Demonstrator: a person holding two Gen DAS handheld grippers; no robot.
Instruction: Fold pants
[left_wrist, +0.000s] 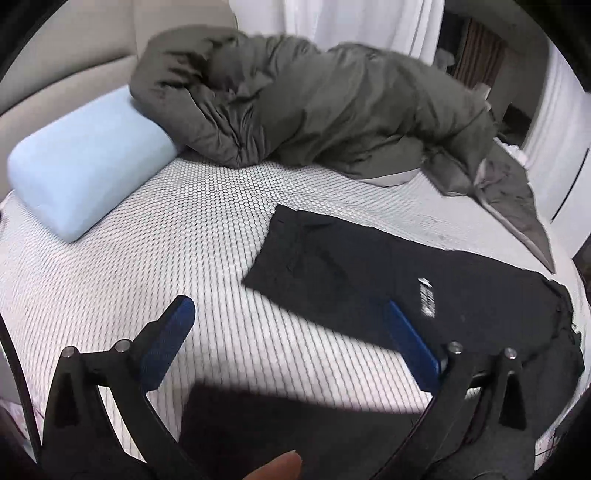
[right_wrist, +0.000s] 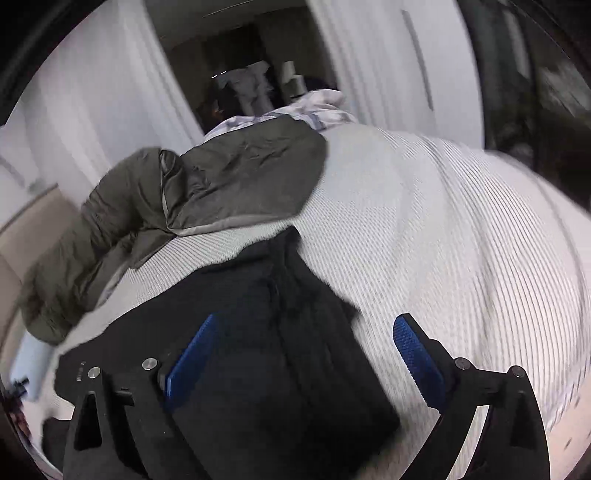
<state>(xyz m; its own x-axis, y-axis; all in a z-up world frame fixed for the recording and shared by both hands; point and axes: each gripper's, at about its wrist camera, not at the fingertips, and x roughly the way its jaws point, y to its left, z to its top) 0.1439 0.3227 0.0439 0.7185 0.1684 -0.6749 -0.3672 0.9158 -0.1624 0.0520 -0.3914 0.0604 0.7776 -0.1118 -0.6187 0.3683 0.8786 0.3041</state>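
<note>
Item: black pants (left_wrist: 388, 273), lying flat on the bed (left_wrist: 166, 258), already doubled into a long dark panel; in the left wrist view they sit right of centre, near edge under the right blue pad.

Left tongs (left_wrist: 291, 332): spread wide, nothing between the pads, held above sheet and pants.

Right tongs (right_wrist: 306, 354): spread wide, empty, above the pants (right_wrist: 258, 332).

Surroundings: light blue pillow (left_wrist: 88, 162) far left; olive comforter (left_wrist: 314, 107) heaped across the far side, one corner lying close to the pants' far end.

Risks (judged): the far right end of the pants looks bunched, so a further fold could set unevenly; pinching only the top layer would pull the stack apart; a grab near the comforter could catch it too.

Markings: small white logo (left_wrist: 428, 299) on the pants, too blurred to read.
</note>
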